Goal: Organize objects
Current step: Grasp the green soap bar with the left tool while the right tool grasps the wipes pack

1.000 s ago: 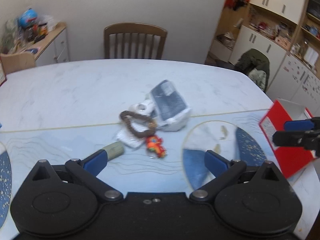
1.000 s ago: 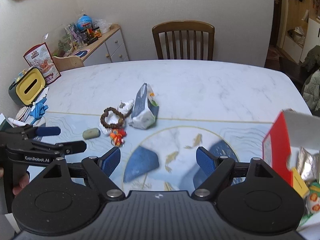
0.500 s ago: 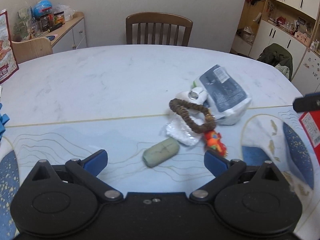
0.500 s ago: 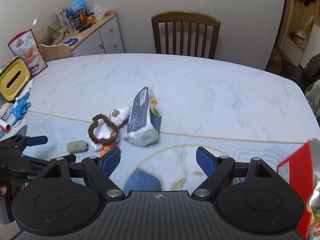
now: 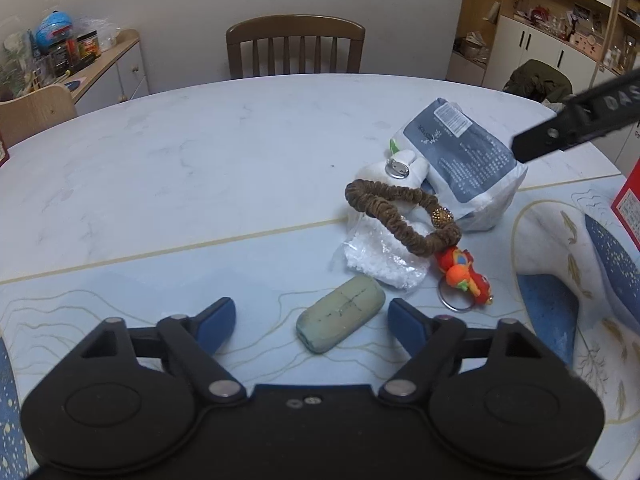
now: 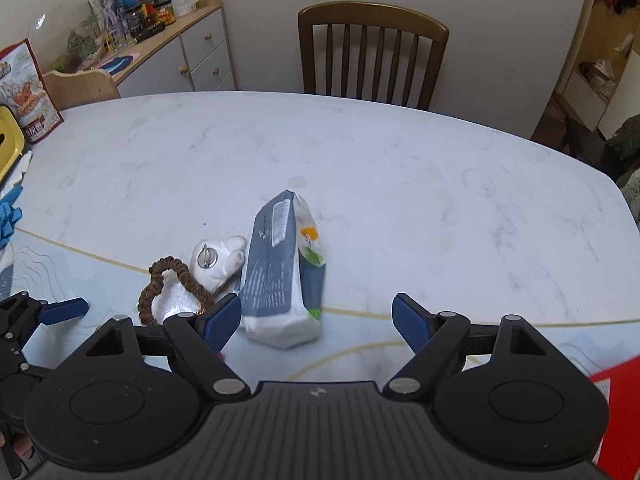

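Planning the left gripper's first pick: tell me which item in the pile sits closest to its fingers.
The green bar: it lies between the open left gripper fingers, nearer than the scrunchie, keychain and packet.

L gripper [image 5: 310, 322] jaws wide; green bar [image 5: 341, 319] between.

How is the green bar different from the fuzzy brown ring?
The pale green soap-like bar is a solid smooth block; the fuzzy brown fabric hair ring is an open loop with a hole. The bar lies flat, alone on the blue patterned mat; the ring is draped over a white crinkly bag. The bar sits between the open left tool tips; the ring lies farther off. Both are small.
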